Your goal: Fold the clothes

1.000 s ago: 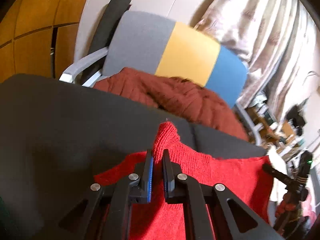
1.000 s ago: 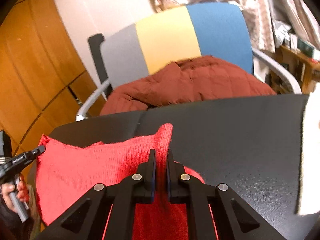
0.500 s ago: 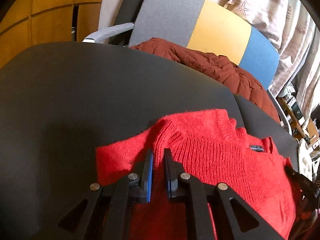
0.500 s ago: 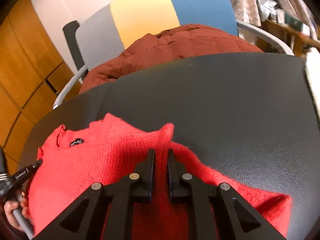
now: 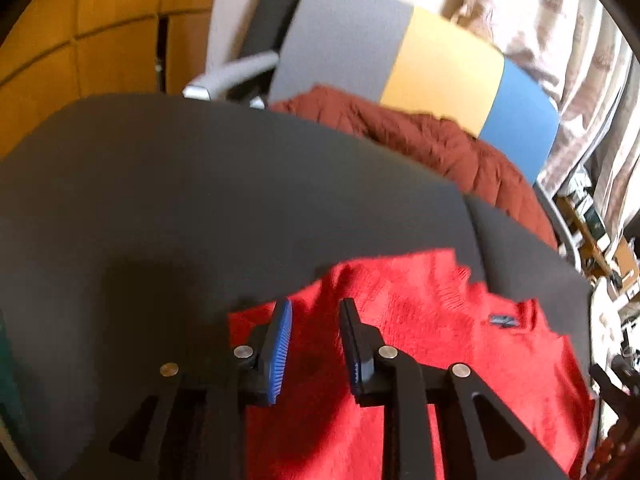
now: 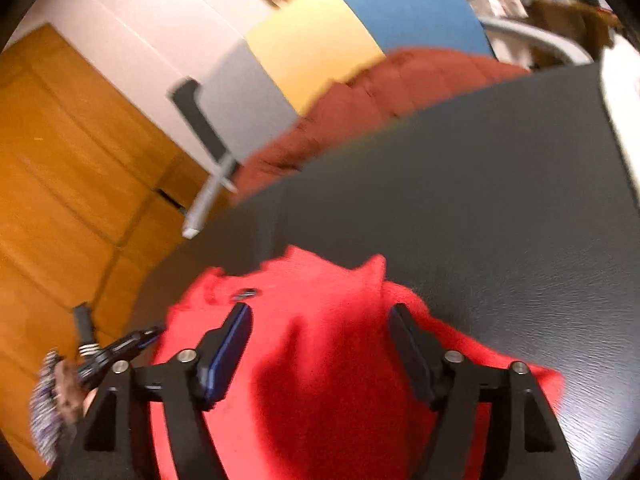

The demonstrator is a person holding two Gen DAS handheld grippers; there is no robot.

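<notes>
With my left claw [image 5: 315, 316] and right claw [image 6: 320, 320] both apart above the red knit sweater [image 5: 420, 344] on the dark counter [image 5: 200, 200], I should regrip a flat edge squarely.

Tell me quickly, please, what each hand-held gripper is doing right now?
Left hand-held gripper: open, holding nothing, above the red sweater.
Right hand-held gripper: open wide, holding nothing.

Both wrist views close over the bench [image 5: 200, 200], facing forward along their tongs, sharing red sweater [image 5: 440, 340] and tricolour chair [image 6: 320, 48] beyond
</notes>
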